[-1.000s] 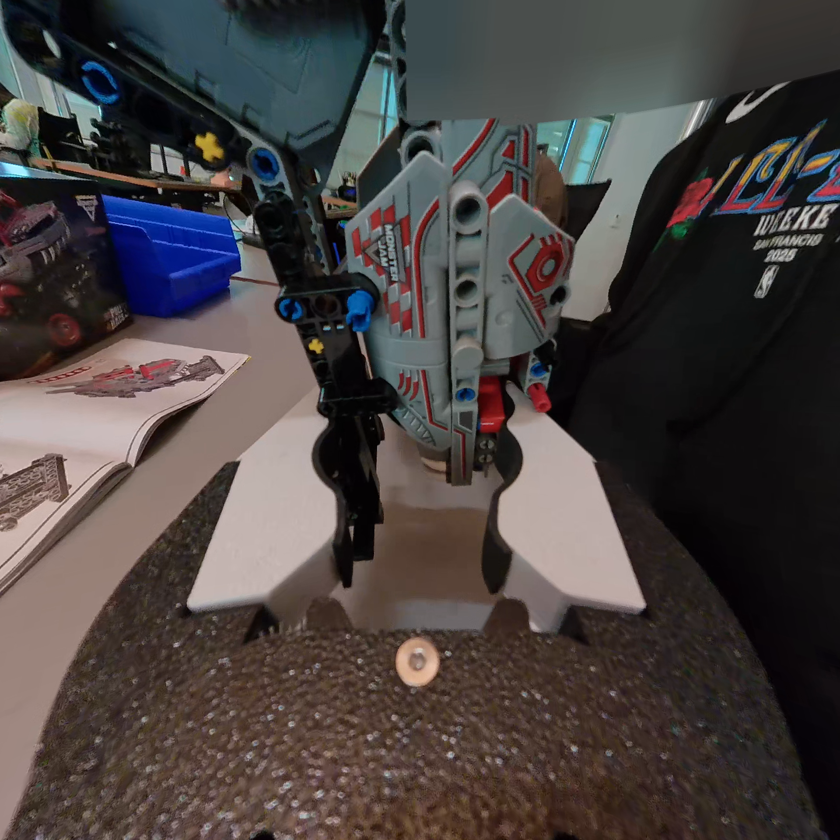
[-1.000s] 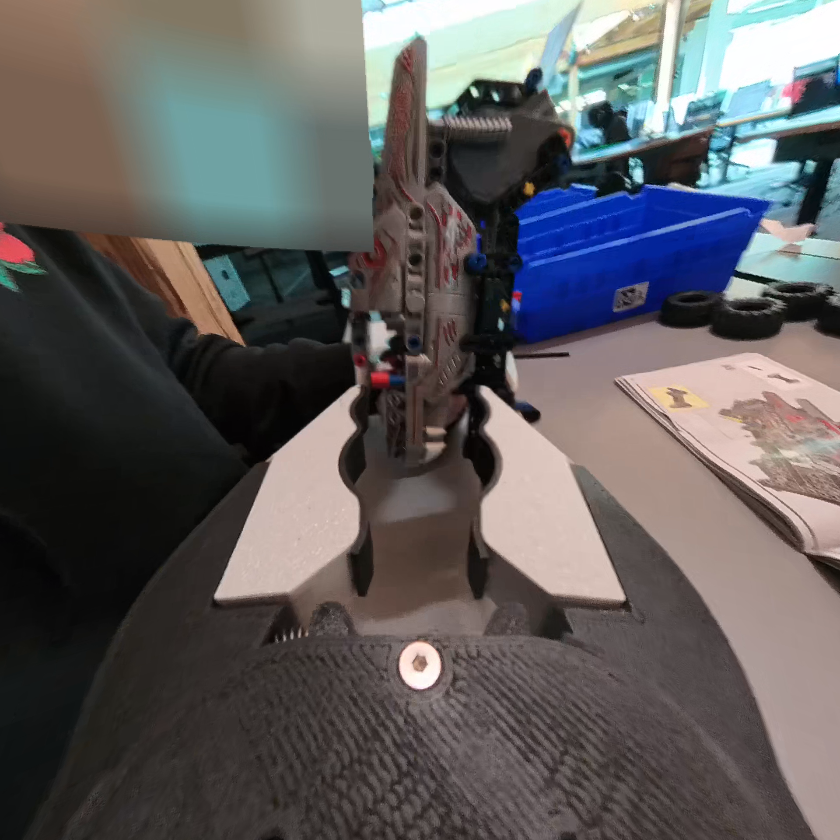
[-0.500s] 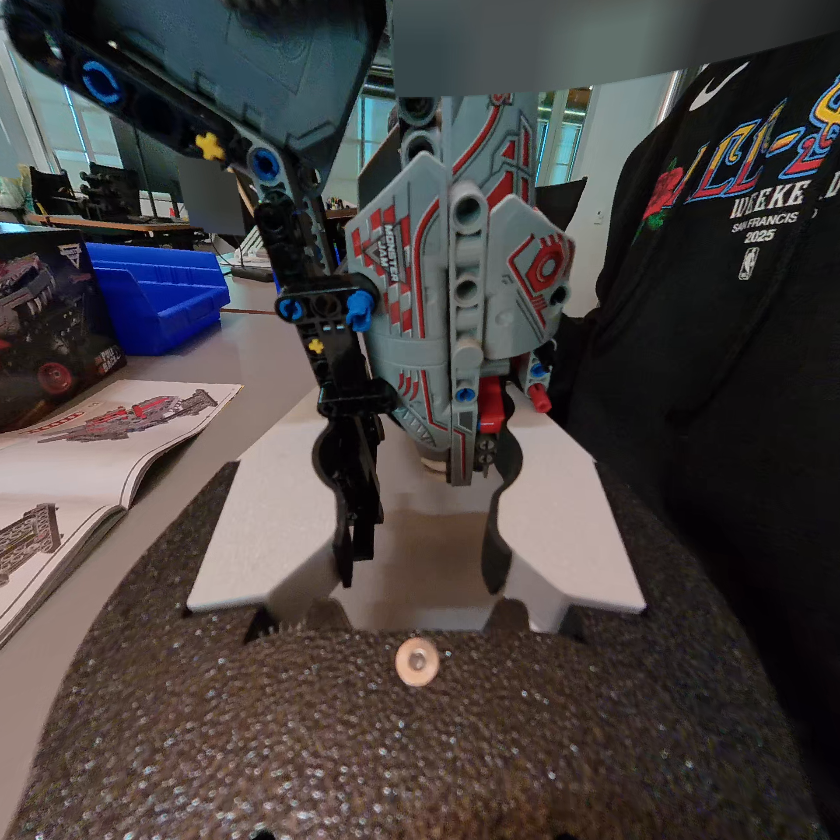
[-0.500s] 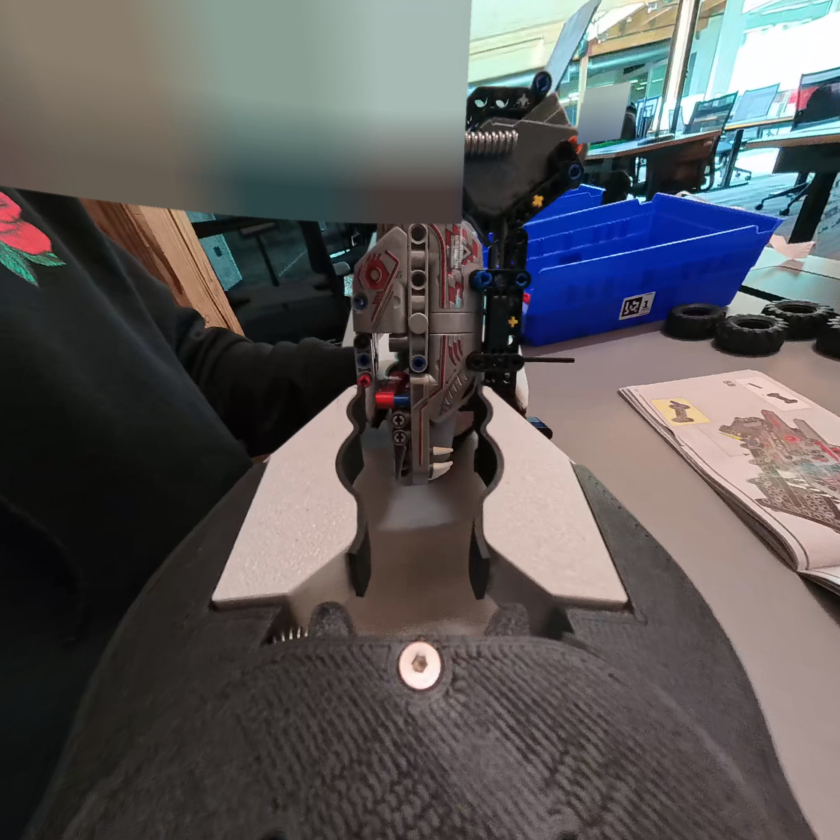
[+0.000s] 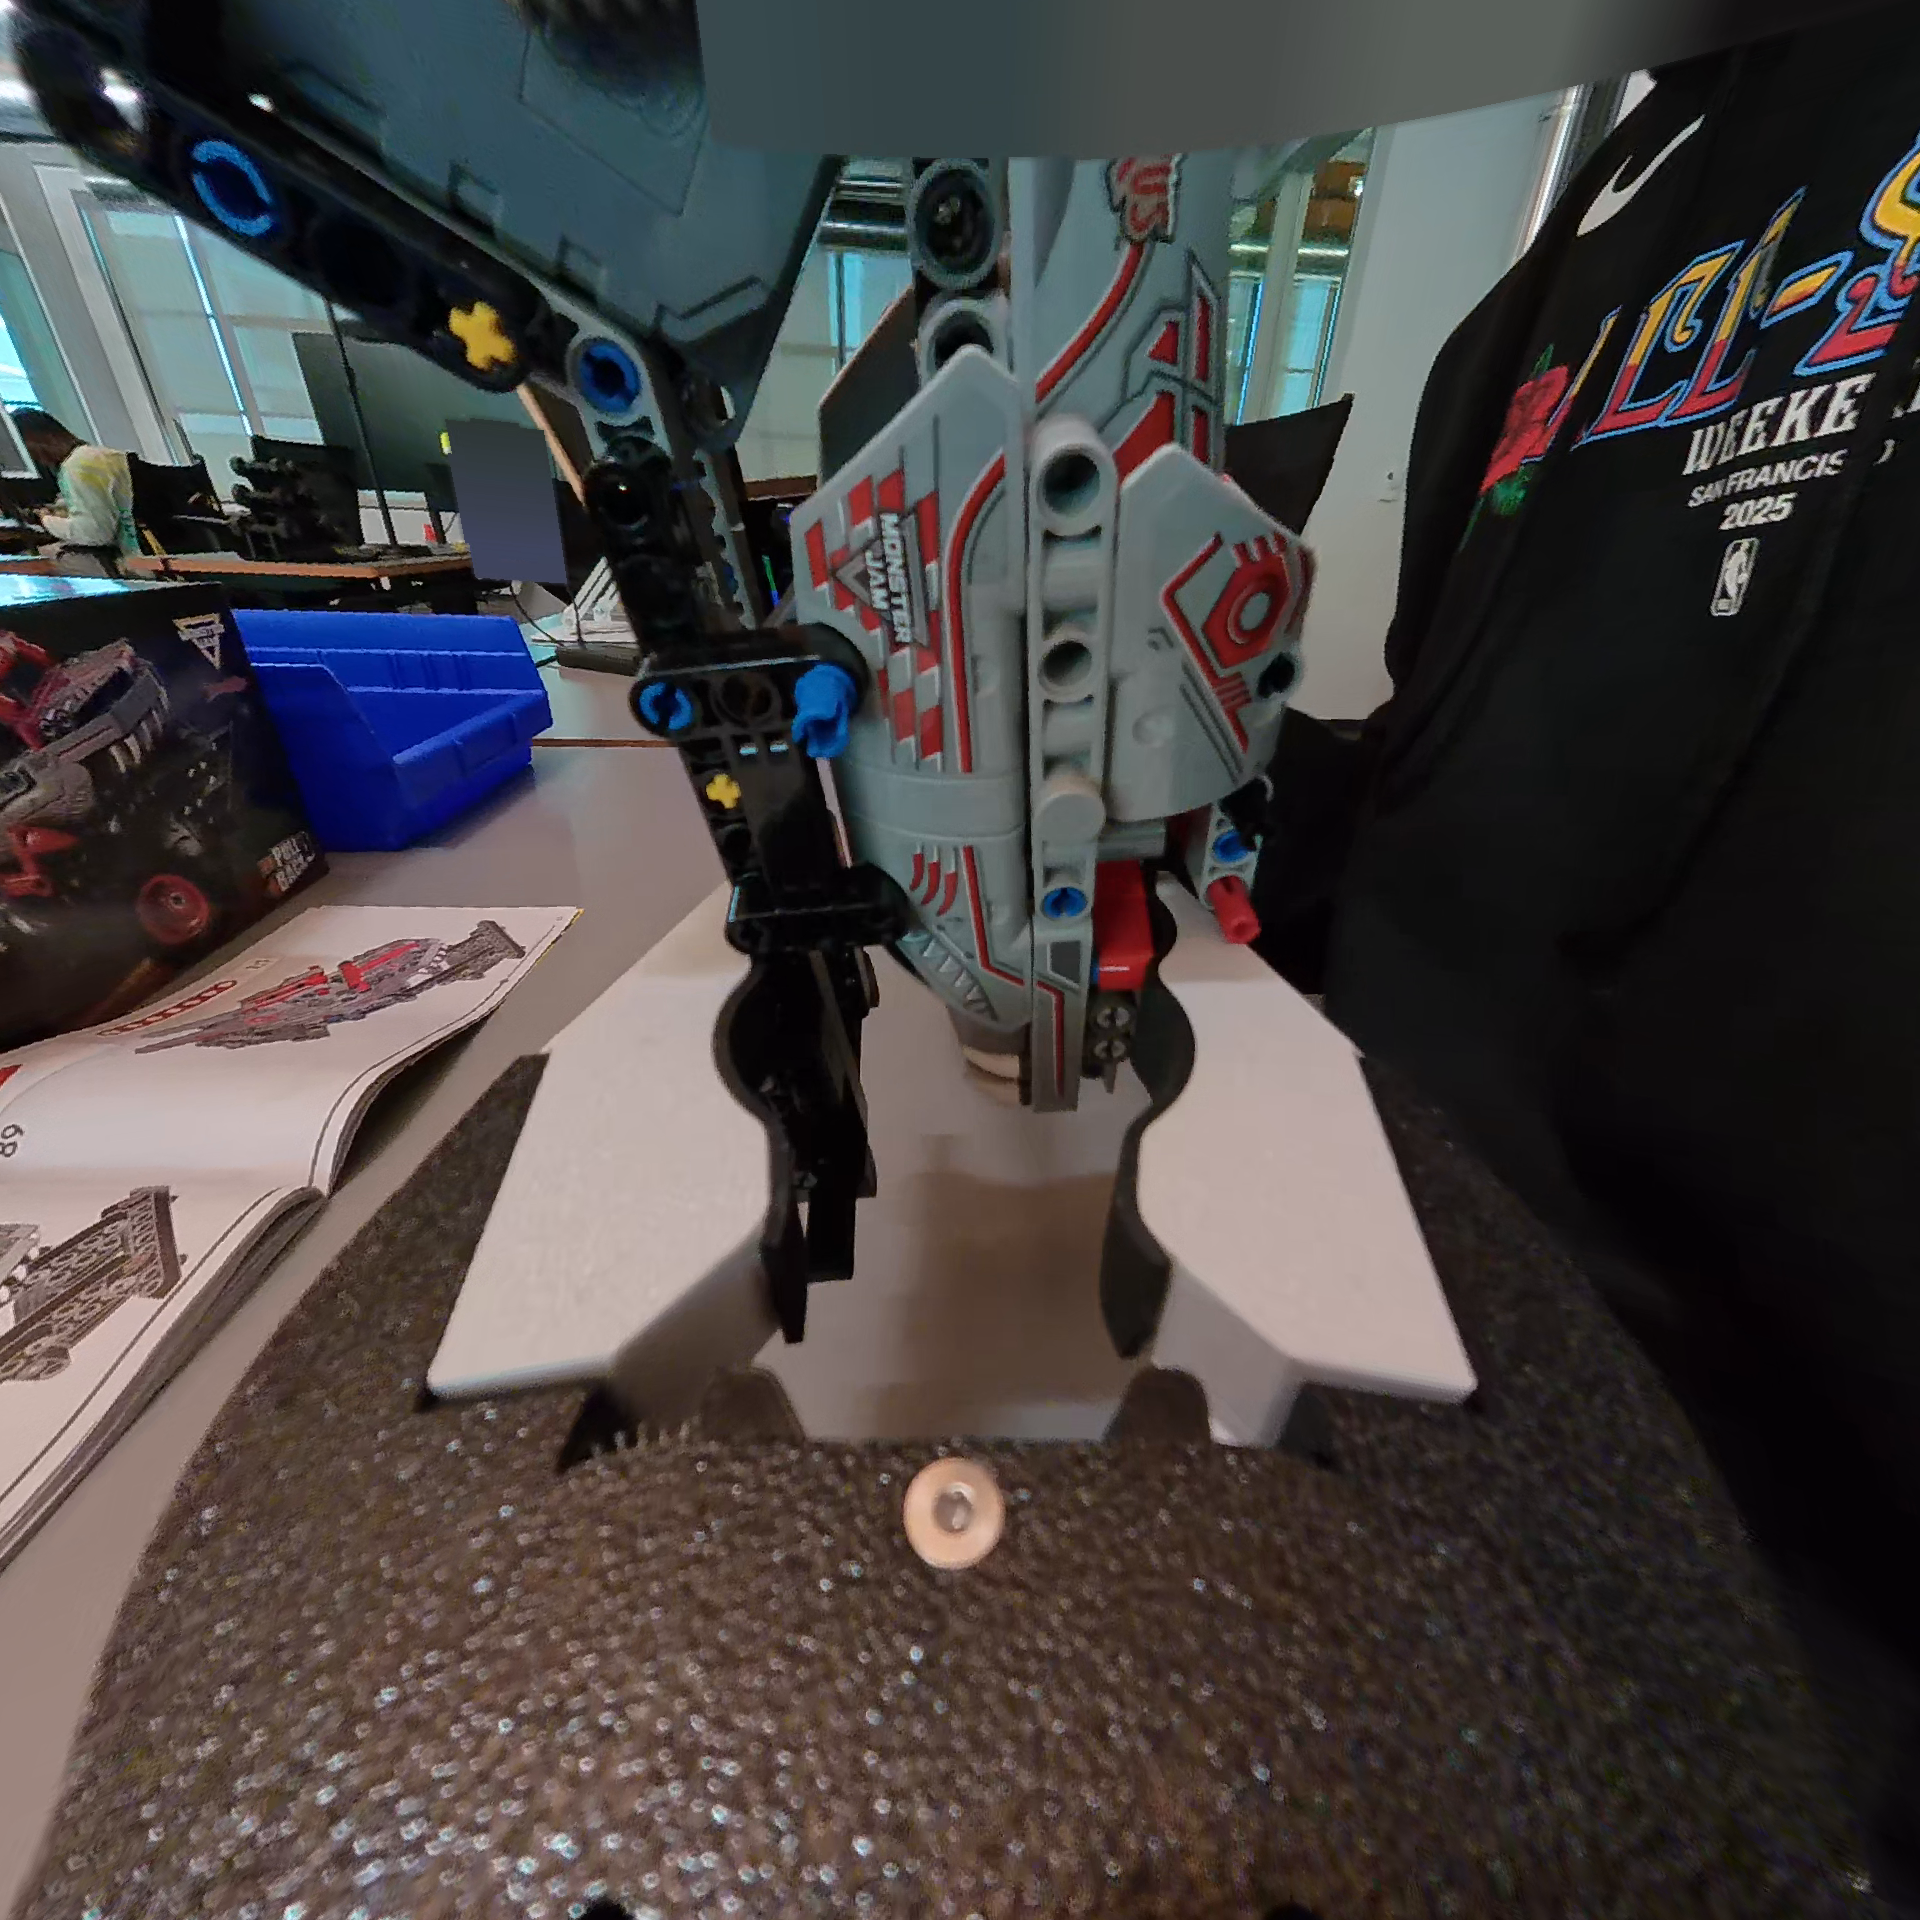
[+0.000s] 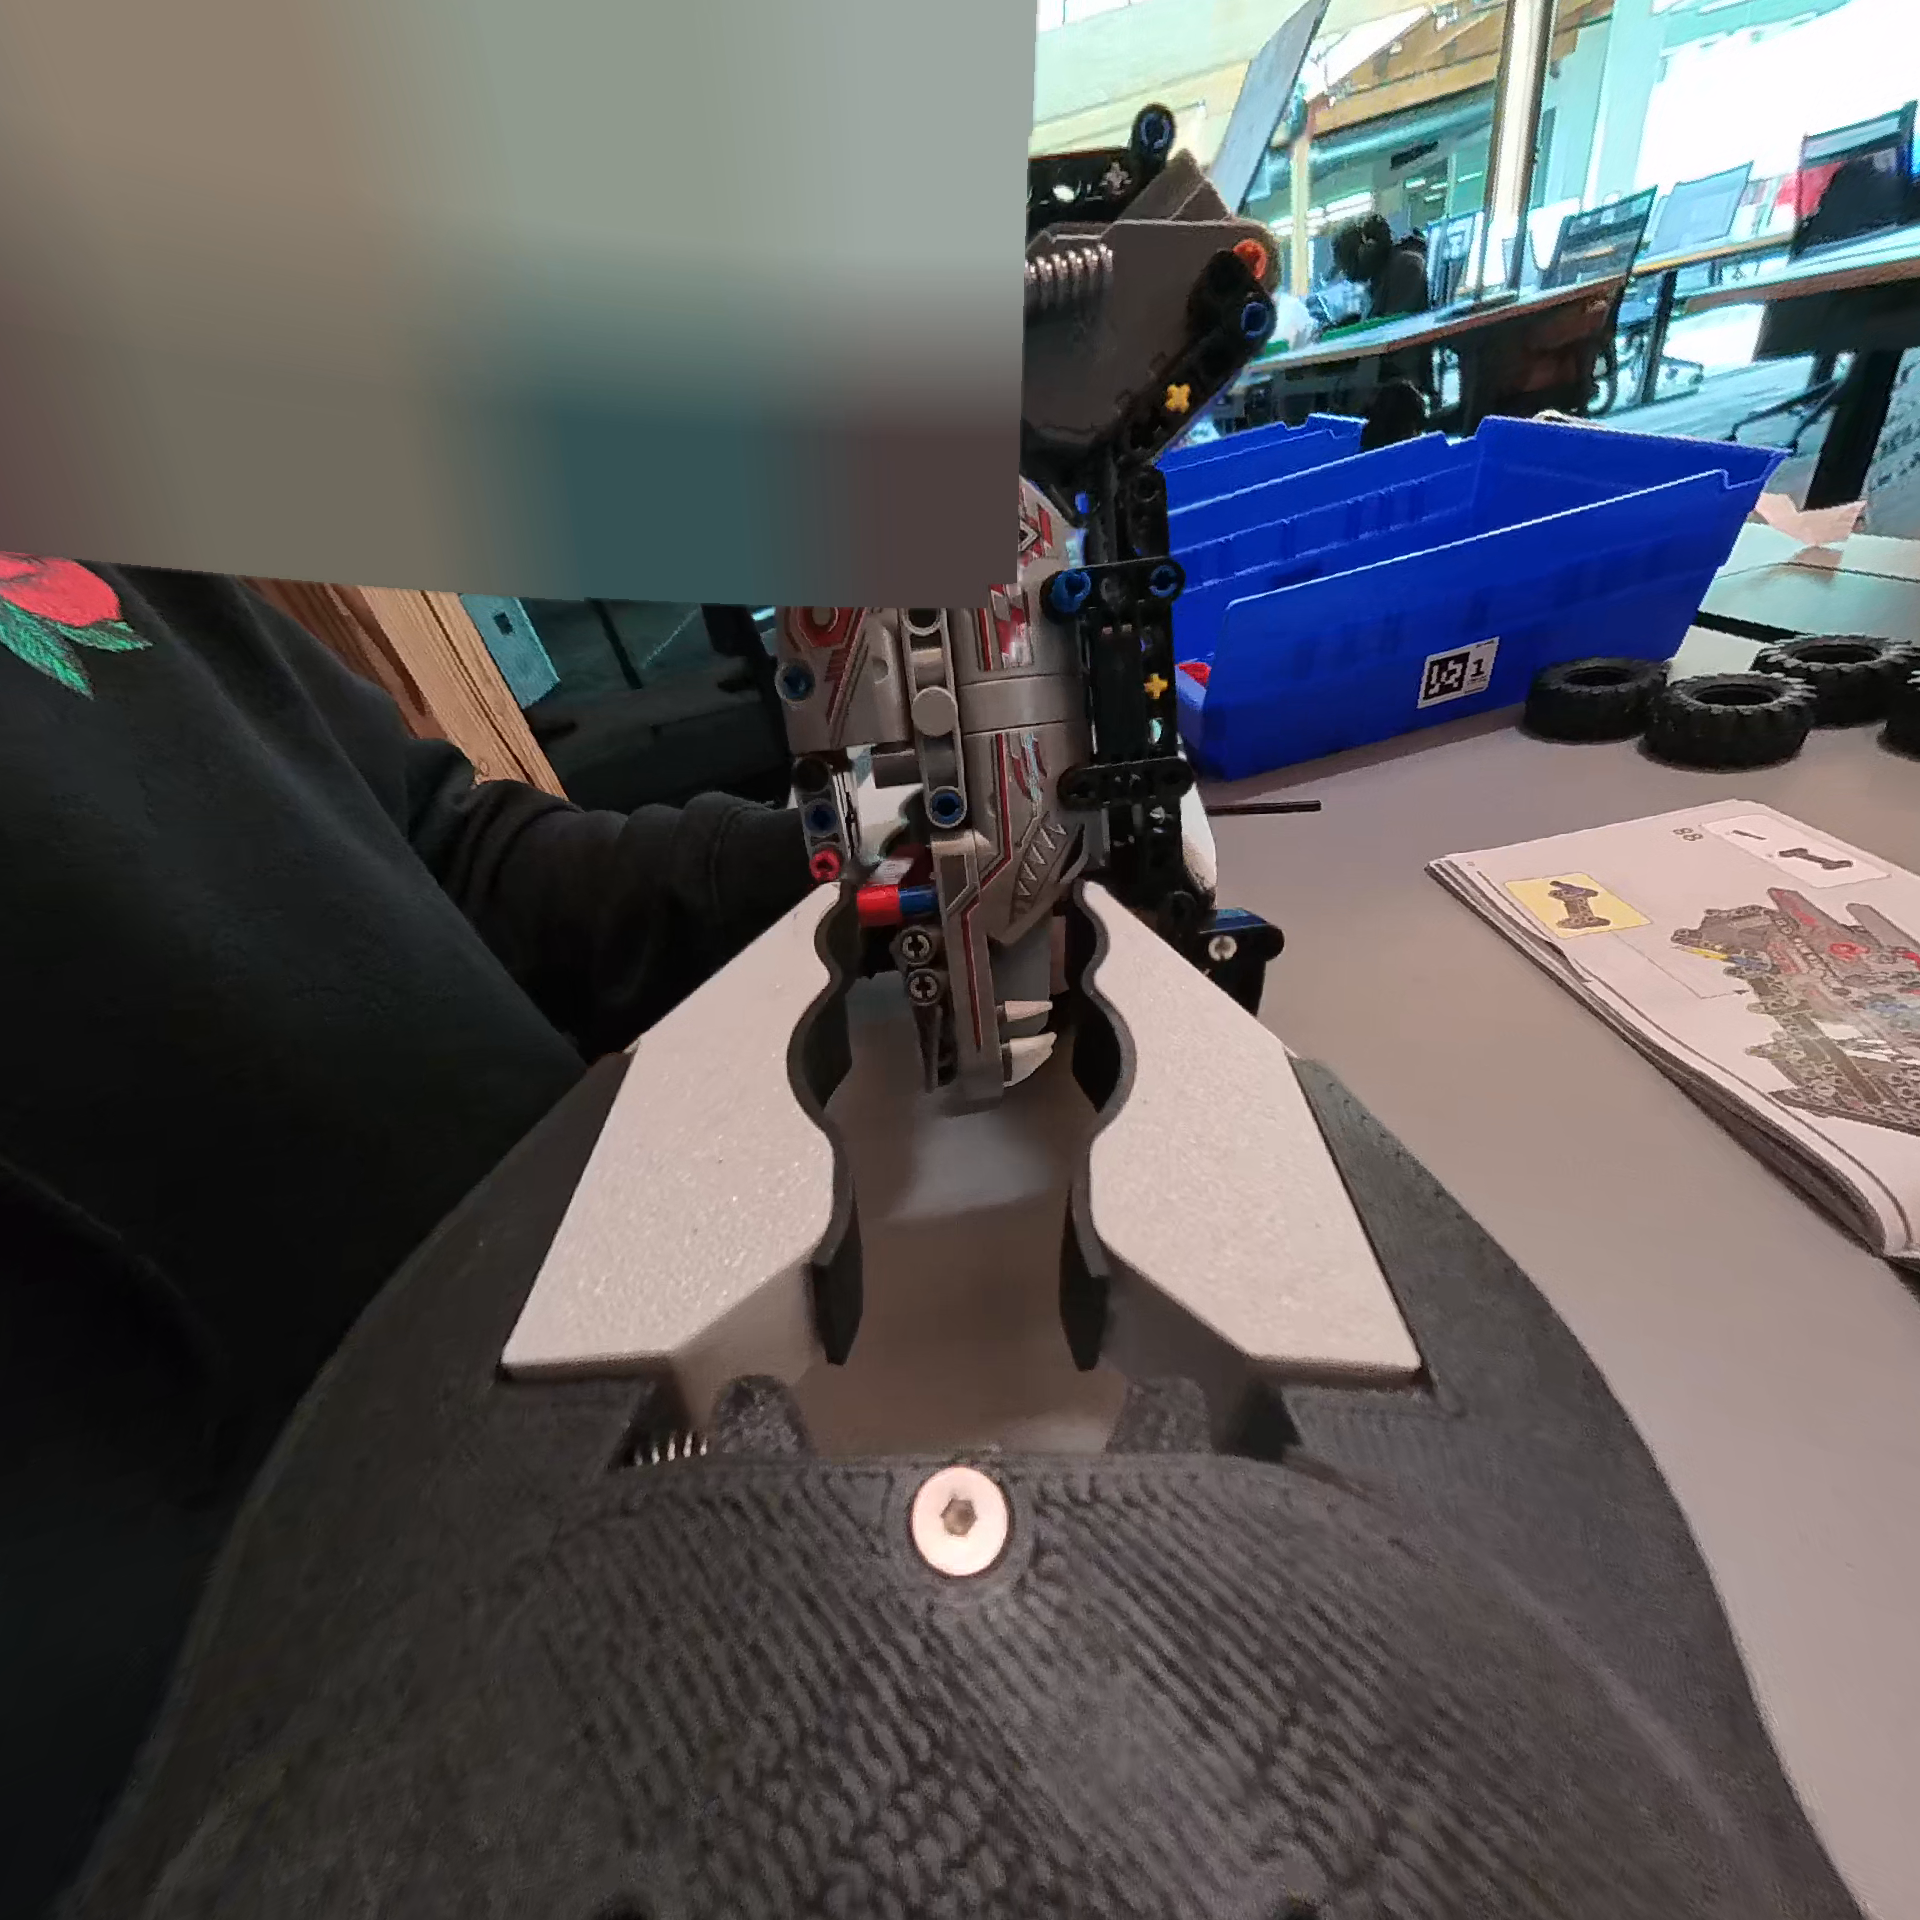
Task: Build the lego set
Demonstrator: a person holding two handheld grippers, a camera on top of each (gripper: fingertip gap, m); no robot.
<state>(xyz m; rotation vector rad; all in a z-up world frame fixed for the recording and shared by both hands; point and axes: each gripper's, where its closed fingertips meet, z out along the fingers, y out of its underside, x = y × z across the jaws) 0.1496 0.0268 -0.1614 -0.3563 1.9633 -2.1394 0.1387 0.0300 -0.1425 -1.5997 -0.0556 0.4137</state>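
The lego model (image 5: 935, 727) is a grey body with red markings and black beams, held upright above the table. My left gripper (image 5: 956, 997) is shut on its lower part: the black beam lies against the left finger (image 5: 623, 1195), the grey panel and a red piece against the right finger. In the right wrist view the same model (image 6: 997, 748) stands between the tips of my right gripper (image 6: 956, 935), which close on its lower end from the opposite side. Its top is hidden behind a blurred patch.
An open instruction booklet (image 5: 260, 1039) lies on the grey table (image 5: 582, 831), also in the right wrist view (image 6: 1714, 987). A blue bin (image 6: 1455, 582), black tyres (image 6: 1714, 717) and a thin black axle (image 6: 1262, 805) are behind it. The set's box (image 5: 104, 779) stands left. A person in a black sweatshirt (image 5: 1662, 935) is close by. Only a small space, under 4 cm, lies between the two pairs of fingers.
In the right wrist view the model has turned from edge-on to face-on and now reaches higher. In the left wrist view it stays fixed between the fingers while the background shifts slightly.
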